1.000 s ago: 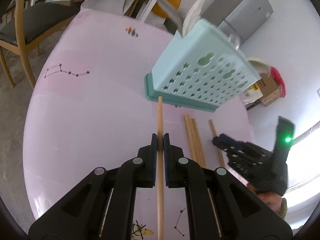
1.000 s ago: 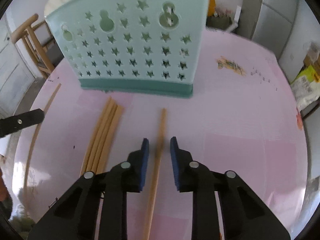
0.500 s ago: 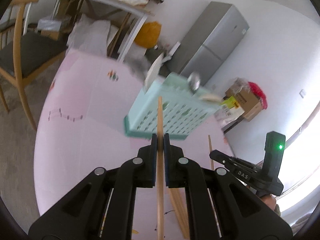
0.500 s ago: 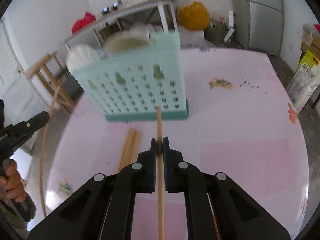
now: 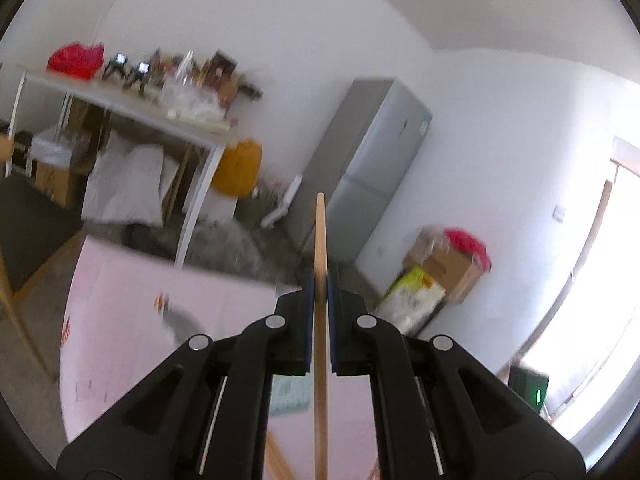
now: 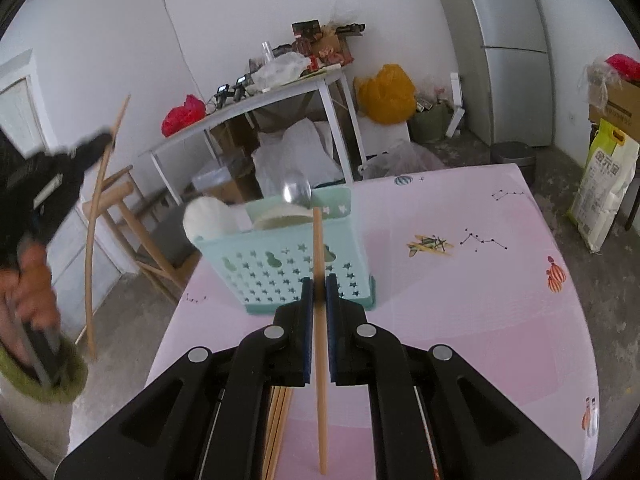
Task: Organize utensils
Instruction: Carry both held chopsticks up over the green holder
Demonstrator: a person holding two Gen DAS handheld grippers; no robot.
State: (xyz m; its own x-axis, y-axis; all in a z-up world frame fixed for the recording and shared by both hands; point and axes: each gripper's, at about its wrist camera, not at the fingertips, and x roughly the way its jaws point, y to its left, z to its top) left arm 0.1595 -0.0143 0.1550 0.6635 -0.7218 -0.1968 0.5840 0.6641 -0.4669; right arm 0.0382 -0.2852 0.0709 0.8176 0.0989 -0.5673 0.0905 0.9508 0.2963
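Observation:
In the left wrist view my left gripper (image 5: 319, 280) is shut on a wooden chopstick (image 5: 320, 236) that points out at the room, high over the pink table (image 5: 120, 280). My right gripper (image 6: 318, 286) is shut on another chopstick (image 6: 319, 248), whose tip reaches toward the mint-green utensil basket (image 6: 288, 268) standing on the table (image 6: 460, 300). A metal spoon (image 6: 297, 193) and white ladles (image 6: 210, 218) stand in the basket. Several more chopsticks (image 6: 278, 428) lie on the table under the right gripper. The left gripper (image 6: 105, 140) with its chopstick (image 6: 98, 208) shows raised at the left edge.
A wooden chair (image 6: 132, 224) stands off the table's left side, and a white side table (image 6: 256, 100) with clutter is behind it. A grey fridge (image 6: 508, 48) and a box and sacks (image 6: 604, 184) line the far wall and right side.
Both grippers have risen off the table with a chopstick each. The right jaws closed on theirs. The left view swung up from the basket to the room.

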